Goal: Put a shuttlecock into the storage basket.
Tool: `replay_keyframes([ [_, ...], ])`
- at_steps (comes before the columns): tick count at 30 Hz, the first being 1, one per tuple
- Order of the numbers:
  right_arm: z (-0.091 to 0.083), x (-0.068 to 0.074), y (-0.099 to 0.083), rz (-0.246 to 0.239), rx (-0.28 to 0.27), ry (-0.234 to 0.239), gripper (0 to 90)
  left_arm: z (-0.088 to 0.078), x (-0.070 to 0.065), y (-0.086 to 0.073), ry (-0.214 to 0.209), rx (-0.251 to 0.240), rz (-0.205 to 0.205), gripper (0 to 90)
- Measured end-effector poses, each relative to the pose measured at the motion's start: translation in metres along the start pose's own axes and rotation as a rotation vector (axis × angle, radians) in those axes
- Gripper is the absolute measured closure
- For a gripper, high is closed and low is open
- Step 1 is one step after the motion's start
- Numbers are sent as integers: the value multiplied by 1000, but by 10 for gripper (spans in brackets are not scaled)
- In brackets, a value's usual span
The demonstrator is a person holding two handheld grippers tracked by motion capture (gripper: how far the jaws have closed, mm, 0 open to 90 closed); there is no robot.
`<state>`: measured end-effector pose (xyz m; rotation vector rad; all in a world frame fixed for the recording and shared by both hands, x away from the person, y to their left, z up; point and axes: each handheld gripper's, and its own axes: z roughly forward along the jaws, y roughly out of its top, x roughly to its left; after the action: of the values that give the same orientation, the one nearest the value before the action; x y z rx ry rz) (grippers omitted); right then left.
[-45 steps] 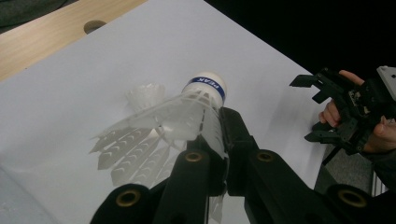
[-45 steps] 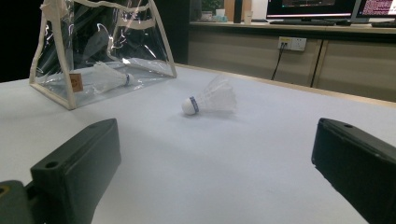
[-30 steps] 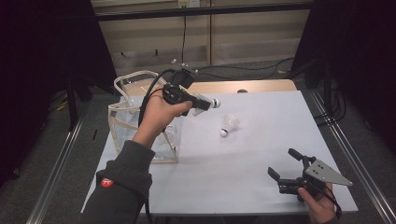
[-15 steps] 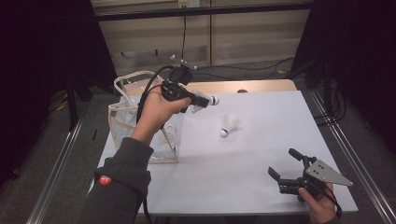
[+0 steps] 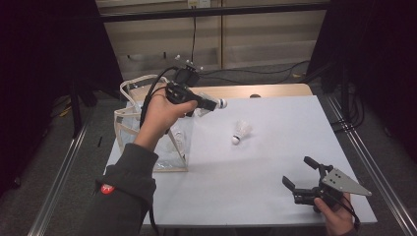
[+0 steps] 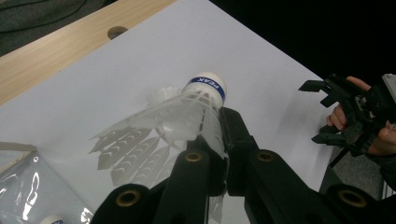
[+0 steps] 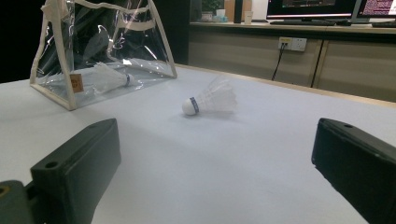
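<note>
My left gripper (image 5: 214, 103) is raised above the table's back left, just right of the clear bag (image 5: 147, 135). It is shut on the skirt of a white shuttlecock (image 6: 196, 109), whose cork with a blue band (image 5: 222, 103) sticks out past the jaw tips (image 6: 219, 116). A second shuttlecock (image 5: 241, 132) lies on its side mid-table, also in the right gripper view (image 7: 210, 100). My right gripper (image 5: 297, 170) rests near the front right corner, open and with nothing between its jaws (image 7: 217, 135), pointing toward that shuttlecock. The left gripper view shows it farther off (image 6: 336, 112).
The white table (image 5: 275, 162) has a wooden strip (image 5: 275, 91) along its back edge. The clear bag with cream trim (image 7: 102, 42) stands at the left edge and holds another shuttlecock (image 7: 109, 74). Cabinets and cables lie beyond the table.
The left hand with the held shuttlecock has shifted slightly left and up. The right gripper has stayed in place.
</note>
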<state>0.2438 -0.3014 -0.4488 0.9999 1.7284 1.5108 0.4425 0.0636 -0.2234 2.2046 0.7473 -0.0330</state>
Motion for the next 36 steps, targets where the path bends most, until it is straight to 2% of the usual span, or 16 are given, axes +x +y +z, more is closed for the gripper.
replay_keyframes([
  [17,0,0,0,6,-3,-1,11,-7,6,1,12,3,-4,892],
  [34,0,1,0,7,-4,0,11,-16,13,0,34,-9,-31,892],
  [36,0,1,0,7,-3,-1,11,-18,14,0,37,-5,-22,892],
])
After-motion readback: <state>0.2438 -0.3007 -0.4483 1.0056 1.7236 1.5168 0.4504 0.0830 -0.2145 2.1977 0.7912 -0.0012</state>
